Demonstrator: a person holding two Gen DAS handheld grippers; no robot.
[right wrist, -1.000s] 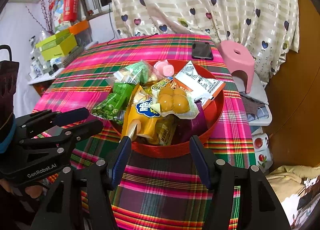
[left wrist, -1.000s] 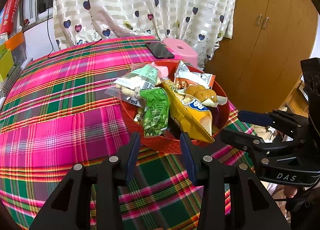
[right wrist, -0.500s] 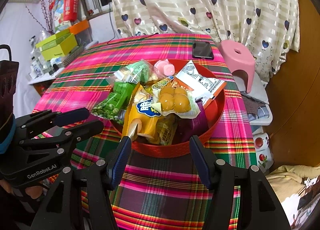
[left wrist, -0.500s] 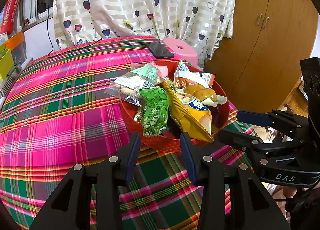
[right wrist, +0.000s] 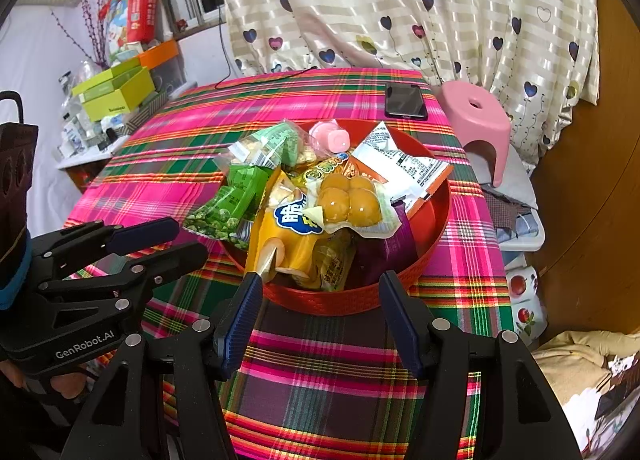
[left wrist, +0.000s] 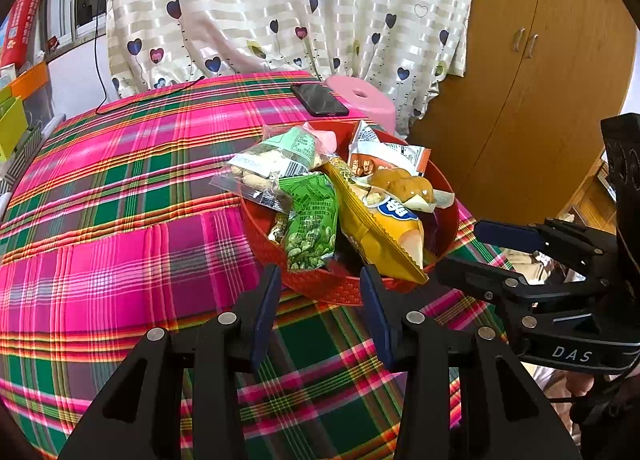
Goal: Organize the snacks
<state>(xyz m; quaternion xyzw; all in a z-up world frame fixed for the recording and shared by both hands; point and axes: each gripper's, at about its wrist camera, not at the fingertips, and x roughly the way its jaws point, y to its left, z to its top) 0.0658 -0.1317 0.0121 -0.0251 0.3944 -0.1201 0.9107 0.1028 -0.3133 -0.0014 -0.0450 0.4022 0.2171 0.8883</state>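
The left gripper [left wrist: 318, 280] hovers with fingers spread and empty before the red basket [left wrist: 448, 216], near the tabletop's [left wrist: 120, 220] right edge. Peanut, green pea [left wrist: 310, 220] and yellow packets [left wrist: 380, 236] are heaped inside. The right gripper [right wrist: 320, 292] gapes empty too.

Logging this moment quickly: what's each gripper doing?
Left gripper: open, holding nothing.
Right gripper: open, holding nothing.
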